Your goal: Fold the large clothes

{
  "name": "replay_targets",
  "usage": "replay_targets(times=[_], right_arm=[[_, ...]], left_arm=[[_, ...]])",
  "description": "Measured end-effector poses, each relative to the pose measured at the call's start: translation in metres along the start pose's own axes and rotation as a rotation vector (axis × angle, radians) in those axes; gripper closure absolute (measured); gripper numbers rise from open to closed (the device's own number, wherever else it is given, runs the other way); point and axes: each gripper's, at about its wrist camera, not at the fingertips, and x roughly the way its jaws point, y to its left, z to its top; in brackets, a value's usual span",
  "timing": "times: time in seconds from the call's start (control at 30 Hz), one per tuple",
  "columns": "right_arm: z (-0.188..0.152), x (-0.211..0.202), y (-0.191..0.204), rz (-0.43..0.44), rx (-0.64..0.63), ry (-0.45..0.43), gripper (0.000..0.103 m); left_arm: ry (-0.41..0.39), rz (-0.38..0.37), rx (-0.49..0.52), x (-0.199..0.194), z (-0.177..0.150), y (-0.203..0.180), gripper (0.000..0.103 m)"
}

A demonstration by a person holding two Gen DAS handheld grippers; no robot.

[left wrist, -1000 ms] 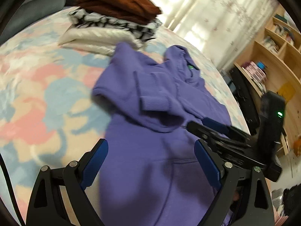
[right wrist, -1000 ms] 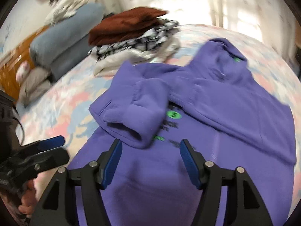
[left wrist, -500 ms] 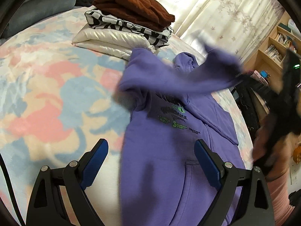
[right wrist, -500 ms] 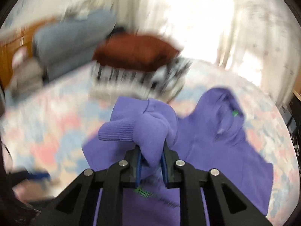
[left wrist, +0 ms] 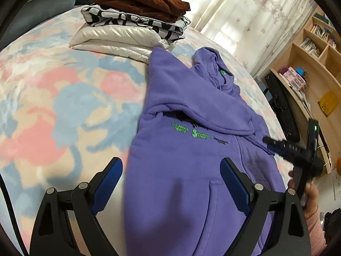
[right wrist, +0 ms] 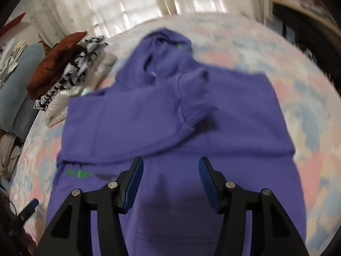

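A purple hoodie (left wrist: 191, 149) with green chest print lies face up on the bed, hood toward the window. It also shows in the right wrist view (right wrist: 170, 117). One sleeve (right wrist: 149, 115) lies folded across the chest, cuff (right wrist: 191, 106) toward the right. My left gripper (left wrist: 170, 183) is open and empty above the hoodie's lower left part. My right gripper (right wrist: 170, 183) is open and empty above the hoodie's middle. In the left wrist view the right gripper (left wrist: 287, 147) is over the hoodie's right edge.
A stack of folded clothes (left wrist: 132, 21) sits at the far left of the pastel bedspread (left wrist: 53, 106): white, black-and-white, brown on top. Curtains (left wrist: 245, 10) hang behind. A wooden bookshelf (left wrist: 315, 64) stands at the right beyond the bed edge.
The right gripper took hold of the sleeve, carried it across the chest to the right, let it go and opened. The left gripper stayed open and drew back slightly.
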Motion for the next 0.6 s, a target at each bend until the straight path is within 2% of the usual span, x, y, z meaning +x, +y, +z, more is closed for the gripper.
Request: replay_targets(times=[0.17,0.33,0.43,0.6], right_arm=[[0.013,0.007,-0.02,0.068,0.055,0.003,0.049],[0.043,0.03,-0.048,0.138,0.155,0.009,0.048],[0.059,0.05,-0.067,0.153,0.213,0.014,0.048],[0.072,0.08,-0.075,0.168,0.209,0.04,0.048]], left_arm=[[0.02,0.036,0.036,0.026,0.038,-0.008,0.011],[0.056,0.094,0.051,0.068,0.081,-0.005,0.011],[0.085,0.106,0.003,0.096,0.107,0.01,0.011],[0.111,0.113,-0.083,0.133,0.135,0.034,0.011]])
